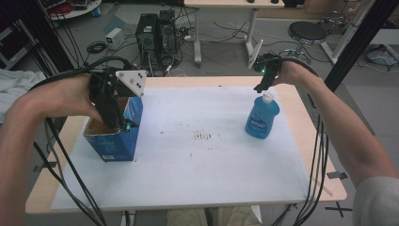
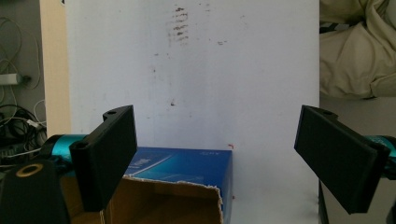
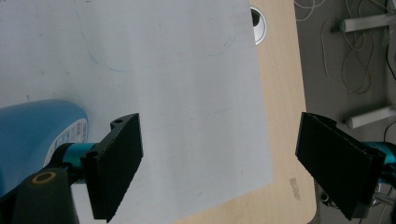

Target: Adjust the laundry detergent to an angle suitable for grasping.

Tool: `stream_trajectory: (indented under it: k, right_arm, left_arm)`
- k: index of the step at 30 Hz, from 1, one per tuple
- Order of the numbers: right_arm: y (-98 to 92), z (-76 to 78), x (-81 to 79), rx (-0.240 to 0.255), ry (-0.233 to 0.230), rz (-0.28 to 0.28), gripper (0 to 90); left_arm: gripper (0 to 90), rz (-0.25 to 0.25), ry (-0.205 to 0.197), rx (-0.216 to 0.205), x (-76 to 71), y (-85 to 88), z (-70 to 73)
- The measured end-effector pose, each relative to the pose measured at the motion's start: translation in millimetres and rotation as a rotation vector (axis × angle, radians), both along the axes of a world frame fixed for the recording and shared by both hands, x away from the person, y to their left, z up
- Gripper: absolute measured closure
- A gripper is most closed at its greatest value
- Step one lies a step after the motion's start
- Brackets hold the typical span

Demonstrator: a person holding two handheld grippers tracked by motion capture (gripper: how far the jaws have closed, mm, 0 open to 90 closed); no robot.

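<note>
The open box (image 1: 114, 136) is set at the table's (image 1: 61, 188) left edge — on the sheet (image 1: 197, 165). The bottle (image 1: 262, 117) is stood upright toward the right edge, well apart from it — the far right corner is nearer.

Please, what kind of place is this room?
Probably a lab or workshop, not a home. Behind the table two computer towers stand on the grey floor among loose cables, with a round stool and another desk nearby.
</note>
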State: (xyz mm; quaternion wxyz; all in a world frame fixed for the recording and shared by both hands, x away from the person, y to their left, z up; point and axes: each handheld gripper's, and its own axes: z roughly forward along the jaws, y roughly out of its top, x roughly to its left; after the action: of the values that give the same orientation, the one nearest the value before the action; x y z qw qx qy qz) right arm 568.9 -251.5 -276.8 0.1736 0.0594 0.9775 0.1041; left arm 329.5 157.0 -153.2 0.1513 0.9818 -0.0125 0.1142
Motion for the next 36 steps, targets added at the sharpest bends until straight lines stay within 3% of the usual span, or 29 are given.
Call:
stream_trajectory:
  k: [21, 36]
  right_arm:
    - [-5.4, 9.5, -4.8, -0.019, -0.041, -0.004, 14.0]
    - [-12.0, 16.4, -10.5, -0.029, -0.05, -0.019, 14.0]
  left_arm:
    - [13.1, 0.013, 0.018, 0.029, -5.7, -2.2, -5.7]
    - [13.1, 0.016, 0.018, 0.014, -13.9, -3.4, -8.0]
